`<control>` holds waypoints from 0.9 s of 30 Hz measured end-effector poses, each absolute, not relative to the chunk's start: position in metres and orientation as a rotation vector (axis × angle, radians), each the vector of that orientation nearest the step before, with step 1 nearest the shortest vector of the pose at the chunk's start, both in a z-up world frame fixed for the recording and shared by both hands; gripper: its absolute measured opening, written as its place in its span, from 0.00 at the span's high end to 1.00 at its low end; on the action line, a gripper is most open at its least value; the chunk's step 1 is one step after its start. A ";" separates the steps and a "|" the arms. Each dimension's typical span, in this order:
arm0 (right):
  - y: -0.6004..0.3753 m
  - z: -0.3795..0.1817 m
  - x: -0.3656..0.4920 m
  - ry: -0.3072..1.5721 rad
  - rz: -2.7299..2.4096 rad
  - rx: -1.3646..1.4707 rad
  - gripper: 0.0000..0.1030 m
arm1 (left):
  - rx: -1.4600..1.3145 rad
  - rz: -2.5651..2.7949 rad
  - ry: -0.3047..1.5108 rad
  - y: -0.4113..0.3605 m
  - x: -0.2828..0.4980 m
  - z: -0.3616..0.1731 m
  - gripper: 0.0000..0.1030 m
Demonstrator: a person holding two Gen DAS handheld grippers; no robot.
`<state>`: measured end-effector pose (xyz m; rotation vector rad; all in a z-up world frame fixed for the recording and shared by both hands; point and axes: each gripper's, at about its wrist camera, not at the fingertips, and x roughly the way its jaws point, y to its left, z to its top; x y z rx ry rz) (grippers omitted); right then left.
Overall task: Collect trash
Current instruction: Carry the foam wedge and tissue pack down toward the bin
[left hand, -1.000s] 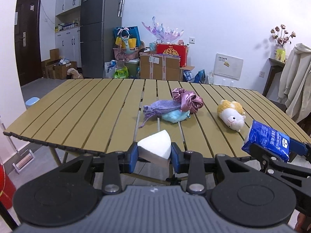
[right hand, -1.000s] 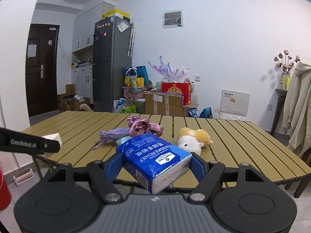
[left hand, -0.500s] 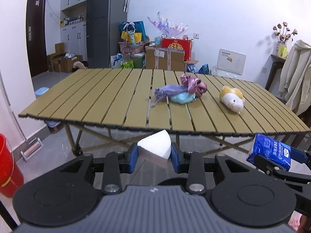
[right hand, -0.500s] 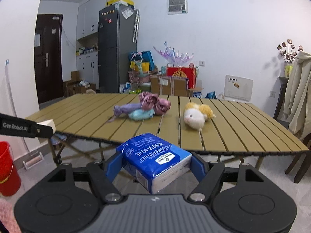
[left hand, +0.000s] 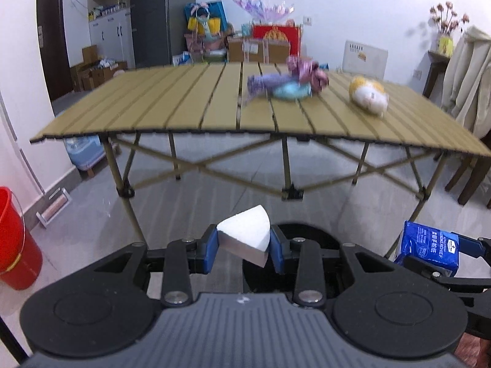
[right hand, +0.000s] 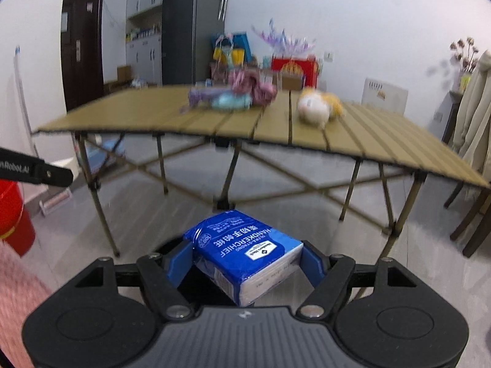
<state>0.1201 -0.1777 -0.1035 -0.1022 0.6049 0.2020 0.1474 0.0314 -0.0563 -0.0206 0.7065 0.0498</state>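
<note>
While the left gripper pinches a white foam wedge between nearly closed jaws, the right gripper clamps a blue tissue pack at a wider spread. Both hover over a dark bin, below the bench edge.

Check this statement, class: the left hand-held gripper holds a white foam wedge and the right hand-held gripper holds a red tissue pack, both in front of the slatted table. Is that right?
One detail is wrong: the tissue pack in the right hand-held gripper is blue, not red, as the right wrist view shows. The rest stands: the left hand-held gripper holds the white foam wedge, both in front of the slatted table.
</note>
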 end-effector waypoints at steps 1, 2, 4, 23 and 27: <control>-0.178 -0.111 0.120 0.628 0.205 -0.102 0.29 | -0.014 0.049 0.723 0.031 0.148 -0.063 0.66; -0.177 -0.119 0.120 0.647 0.207 -0.101 0.29 | -0.007 0.049 0.740 0.030 0.149 -0.071 0.66; -0.176 -0.132 0.120 0.679 0.208 -0.099 0.29 | 0.003 0.053 0.781 0.029 0.152 -0.087 0.66; -0.193 -0.208 0.149 0.897 0.121 -0.075 0.29 | -0.005 0.105 1.063 0.044 0.185 -0.192 0.66; -0.202 -0.220 0.160 0.930 0.083 -0.052 0.29 | -0.008 0.120 1.117 0.046 0.192 -0.204 0.66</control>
